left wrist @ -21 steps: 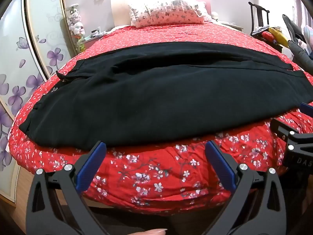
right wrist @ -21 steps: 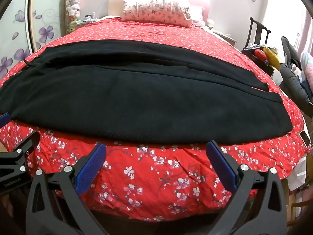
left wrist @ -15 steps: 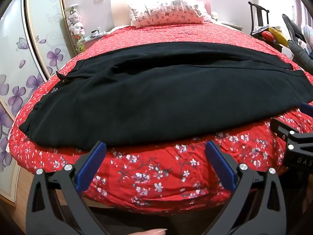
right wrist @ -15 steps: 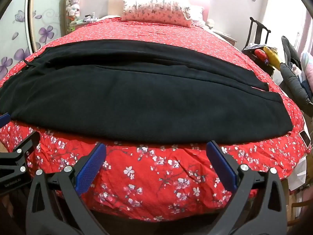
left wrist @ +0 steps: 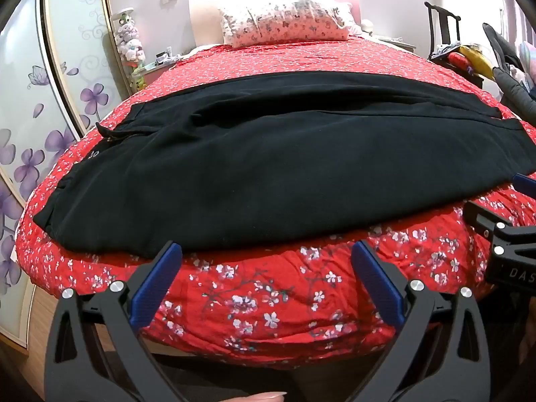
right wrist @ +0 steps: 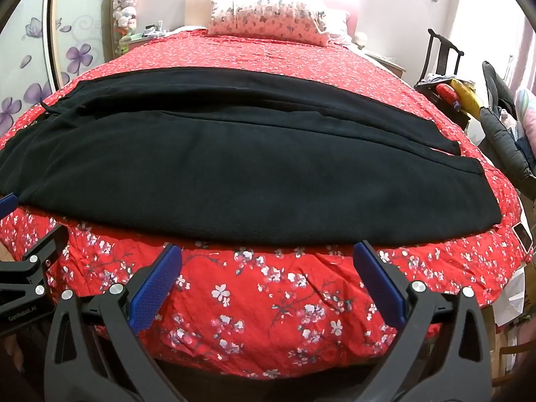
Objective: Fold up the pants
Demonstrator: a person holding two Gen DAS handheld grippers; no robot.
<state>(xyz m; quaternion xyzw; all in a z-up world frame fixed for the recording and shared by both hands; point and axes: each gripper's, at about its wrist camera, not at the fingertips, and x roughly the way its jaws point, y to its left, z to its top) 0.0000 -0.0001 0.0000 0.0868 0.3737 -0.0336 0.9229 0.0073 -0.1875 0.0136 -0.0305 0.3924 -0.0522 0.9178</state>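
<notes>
Pants [left wrist: 268, 167], black, spread flat across bed [left wrist: 268, 288], waist left; left hand-held gripper [left wrist: 266, 261] and right hand-held gripper [right wrist: 268, 261] both wide open, empty, short of near edge; folding unstarted, next: grasp that edge.

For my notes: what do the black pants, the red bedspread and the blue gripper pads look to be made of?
Black pants: matte, soft woven or knit cloth, faint twill-like grain, no sheen; exact fibre unclear.
Red bedspread: thin printed cloth, likely cotton, with white blossoms and fine creases over the bed edge.
Blue pads: probably rubber or textured plastic, with a fine dotted surface, on black frames that look like plastic.
</notes>
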